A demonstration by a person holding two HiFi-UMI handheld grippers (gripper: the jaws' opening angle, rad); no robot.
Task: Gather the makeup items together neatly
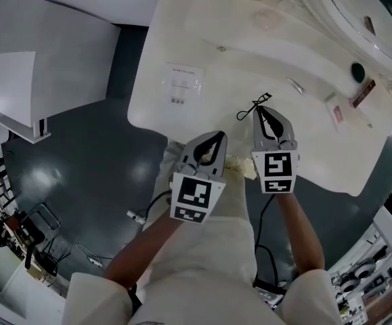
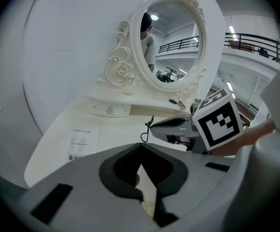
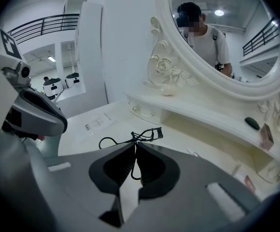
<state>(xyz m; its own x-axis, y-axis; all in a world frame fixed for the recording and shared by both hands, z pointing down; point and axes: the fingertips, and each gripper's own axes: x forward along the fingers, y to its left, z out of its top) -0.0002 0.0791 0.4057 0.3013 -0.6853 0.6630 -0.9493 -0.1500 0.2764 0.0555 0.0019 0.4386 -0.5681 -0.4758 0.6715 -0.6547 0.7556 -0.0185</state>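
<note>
While closed, right fingers (image 3: pixel 113 170) on eyelash curler (image 3: pixel 147 135).

Left gripper (image 1: pixel 217 138), right gripper (image 1: pixel 260 111): grey shells, black pads inside jaws. White marker cube (image 1: pixel 197 196) on each, bold black squares. Black cable (image 1: pixel 257 248) off right one. Short pale sleeves (image 1: pixel 97 293), cream top.

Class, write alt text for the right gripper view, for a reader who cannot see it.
The right tool, jaws shut, pinches a black eyelash curler above a white vanity table. An ornate oval mirror stands behind.
</note>
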